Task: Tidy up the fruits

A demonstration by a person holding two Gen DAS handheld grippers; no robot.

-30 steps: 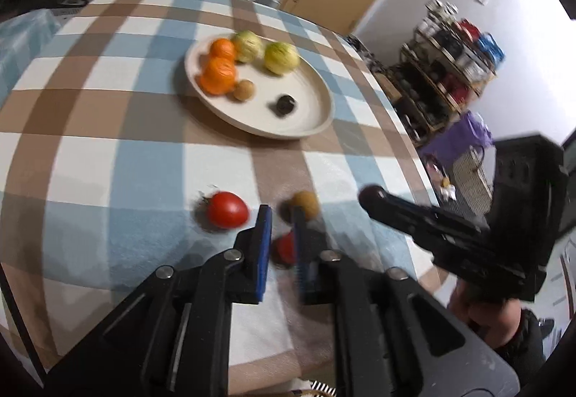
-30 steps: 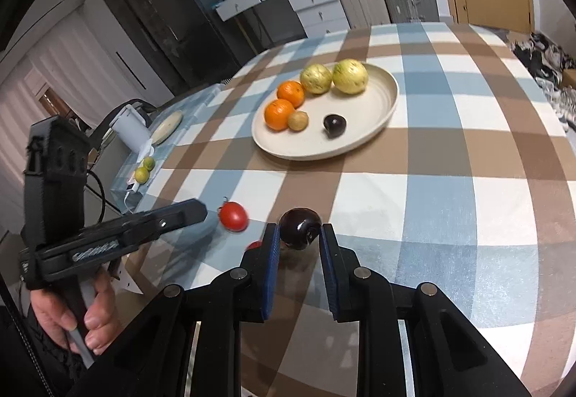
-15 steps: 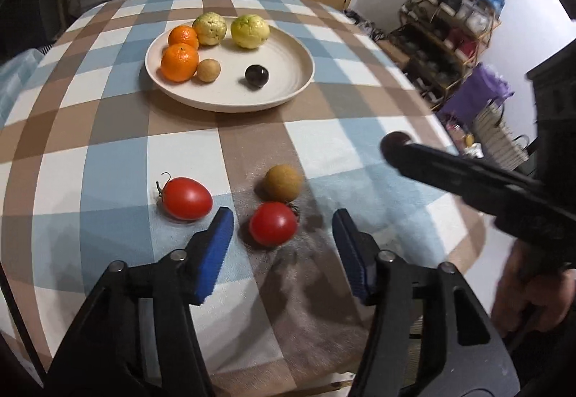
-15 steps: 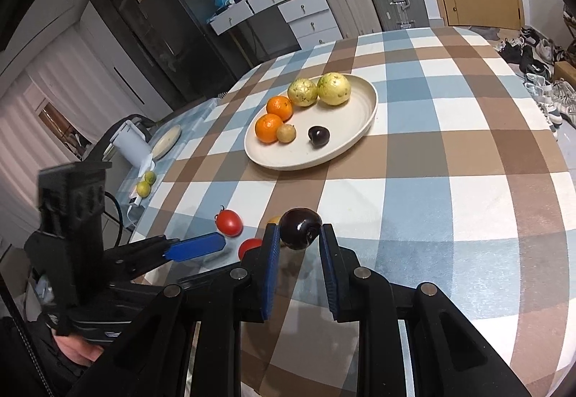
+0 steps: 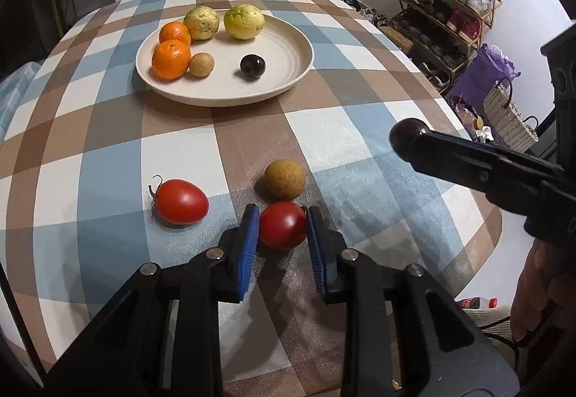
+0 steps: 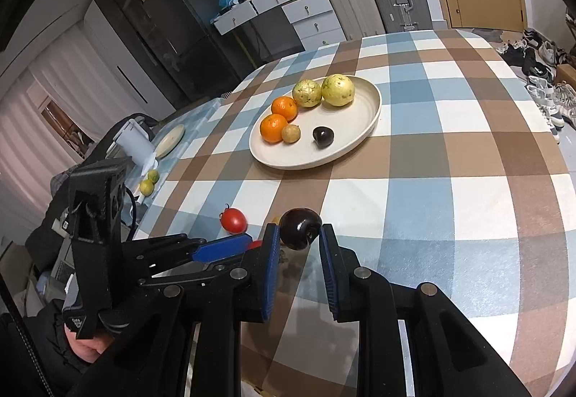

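**Red tomato and dark plum held over checked cloth**

Blue-padded fingers of the left tool (image 5: 282,226) slant steeply down at the near edge of the surface (image 5: 360,130), closed on a round red tomato (image 5: 282,224) that sits low on the brown, blue and white checked cloth. The right tool (image 6: 299,235) angles down from the right side, its pads tight on a glossy dark plum (image 6: 300,228) held above the cloth; a hand (image 5: 536,292) grips its handle at the frame's right edge.

A second tomato (image 5: 181,201), oval with a curled green stem, lies just left of the left tool. A small tan round fruit (image 5: 284,179) rests touching or just beyond the gripped tomato.

Farther back stands a wide cream plate (image 5: 288,87). It carries two oranges (image 5: 171,59) side by side at its left, two bumpy yellow-green fruits (image 5: 244,21) at the far rim, another small tan fruit (image 5: 201,64) beside the nearer orange, and one dark plum-like fruit (image 5: 252,66) alone near the middle.
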